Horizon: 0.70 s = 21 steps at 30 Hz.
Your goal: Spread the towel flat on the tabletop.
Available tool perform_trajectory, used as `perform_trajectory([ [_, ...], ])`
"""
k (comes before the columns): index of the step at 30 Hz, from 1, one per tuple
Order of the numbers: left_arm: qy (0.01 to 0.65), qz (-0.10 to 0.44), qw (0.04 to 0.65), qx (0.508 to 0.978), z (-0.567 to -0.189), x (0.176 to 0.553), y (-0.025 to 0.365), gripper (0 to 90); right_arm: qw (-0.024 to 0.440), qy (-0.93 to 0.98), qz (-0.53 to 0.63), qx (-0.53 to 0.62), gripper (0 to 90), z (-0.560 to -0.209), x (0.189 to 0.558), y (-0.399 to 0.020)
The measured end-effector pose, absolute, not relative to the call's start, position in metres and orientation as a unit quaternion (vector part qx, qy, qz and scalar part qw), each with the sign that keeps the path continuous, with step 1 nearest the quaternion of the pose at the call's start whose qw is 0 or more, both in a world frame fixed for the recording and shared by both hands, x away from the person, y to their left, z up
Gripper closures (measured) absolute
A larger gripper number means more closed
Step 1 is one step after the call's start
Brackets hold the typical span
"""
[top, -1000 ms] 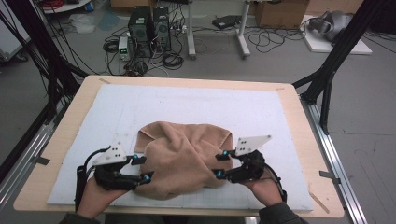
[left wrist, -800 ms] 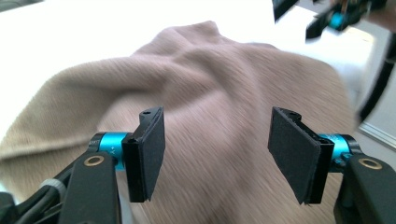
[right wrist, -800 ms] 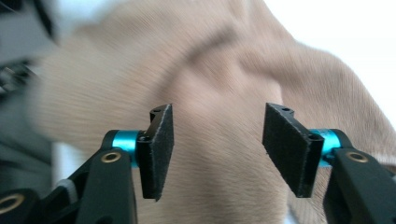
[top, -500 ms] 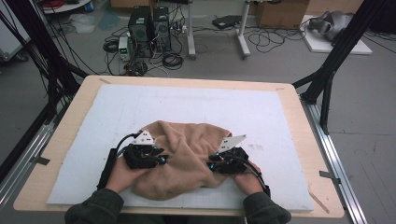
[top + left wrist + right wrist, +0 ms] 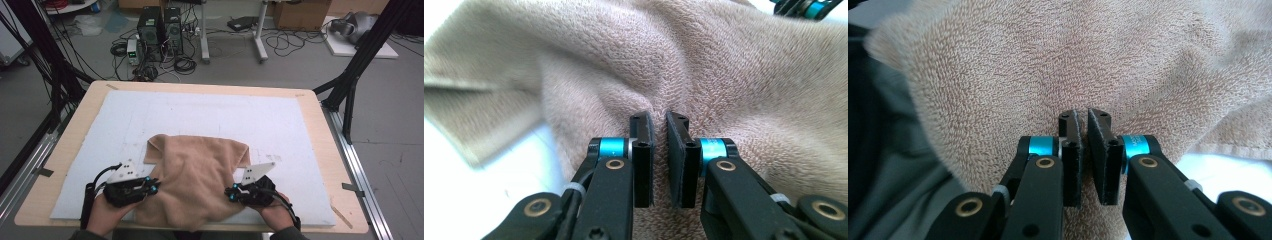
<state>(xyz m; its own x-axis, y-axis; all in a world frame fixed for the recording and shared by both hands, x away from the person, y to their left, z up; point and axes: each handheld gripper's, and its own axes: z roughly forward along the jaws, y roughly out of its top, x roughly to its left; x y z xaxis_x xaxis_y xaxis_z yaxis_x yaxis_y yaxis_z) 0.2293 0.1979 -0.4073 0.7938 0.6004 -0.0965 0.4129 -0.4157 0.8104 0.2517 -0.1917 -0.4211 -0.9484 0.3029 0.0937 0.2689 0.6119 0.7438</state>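
A tan terry-cloth towel is seen crumpled on the white mat that covers the wooden surface, towards the near edge and roughly mid-width. In the high view the far part is spread flat, w/ a straight far edge and two corners showing, while the near part is gathered and narrowed between the two tools; its near end reaches the mat's front edge. The fabric is an even beige-tan, w/ a dense looped pile — plainly visible in both gripper views — and a flatter woven border band along one edge. Soft folds and ridges are seen across it, esp. near the grip points.

The left tool is clenched on the towel's left side: its jaws have just been closing, and a pinched ridge of cloth is held between the black pads, w/ only a narrow slit left. In the left gripper view the towel is bunched upward around the pads, a flat flap w/ the border band trails off to the left, and the other tool's blue parts are seen at the top right corner.

The right tool is likewise clenched on the towel's right side, jaws just closed in, cloth nipped between the pads. In the right gripper view the towel hangs over the near edge at the left — dark clothing is seen beyond it.
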Motion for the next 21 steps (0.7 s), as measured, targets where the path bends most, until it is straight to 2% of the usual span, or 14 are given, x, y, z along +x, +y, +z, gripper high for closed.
perform_trajectory([
  [2, 0.300, 0.097, 0.453, 0.834, -0.404, 0.217, 0.201, 81.5, 0.016, 0.898, 0.413, 0.153, 84.1, -0.420, 0.247, -0.192],
  [3, 0.291, 0.092, 0.464, 0.832, -0.400, 0.208, 0.205, 77.7, -0.002, 0.895, 0.424, 0.139, 77.9, -0.416, 0.239, -0.193],
  [4, 0.291, 0.092, 0.464, 0.832, -0.400, 0.208, 0.205, 73.6, 0.005, 0.891, 0.431, 0.141, 74.5, -0.412, 0.238, -0.195],
  [6, 0.292, 0.095, 0.470, 0.828, -0.394, 0.209, 0.207, 62.3, 0.007, 0.885, 0.444, 0.140, 71.7, -0.408, 0.239, -0.197],
  [7, 0.294, 0.099, 0.475, 0.823, -0.388, 0.217, 0.209, 59.0, 0.027, 0.872, 0.464, 0.153, 67.3, -0.400, 0.246, -0.203],
  [10, 0.304, 0.098, 0.479, 0.818, -0.384, 0.241, 0.207, 53.6, 0.061, 0.871, 0.455, 0.174, 64.8, -0.396, 0.266, -0.206],
  [13, 0.311, 0.096, 0.472, 0.819, -0.386, 0.260, 0.202, 53.6, 0.066, 0.870, 0.450, 0.190, 63.6, -0.398, 0.282, -0.206],
  [14, 0.326, 0.089, 0.467, 0.817, -0.392, 0.278, 0.197, 53.3, 0.071, 0.875, 0.434, 0.203, 63.6, -0.403, 0.297, -0.203],
  [17, 0.337, 0.091, 0.437, 0.829, -0.404, 0.291, 0.191, 51.9, 0.059, 0.885, 0.403, 0.225, 57.9, -0.418, 0.316, -0.196],
  [18, 0.337, 0.072, 0.416, 0.842, -0.419, 0.299, 0.186, 54.9, 0.053, 0.889, 0.394, 0.226, 57.1, -0.423, 0.319, -0.193],
  [19, 0.332, 0.068, 0.398, 0.853, -0.424, 0.301, 0.183, 62.8, 0.051, 0.893, 0.385, 0.227, 57.3, -0.429, 0.321, -0.190],
  [21, 0.320, 0.078, 0.377, 0.865, -0.430, 0.301, 0.177, 74.1, 0.030, 0.896, 0.381, 0.227, 65.2, -0.439, 0.324, -0.186],
])
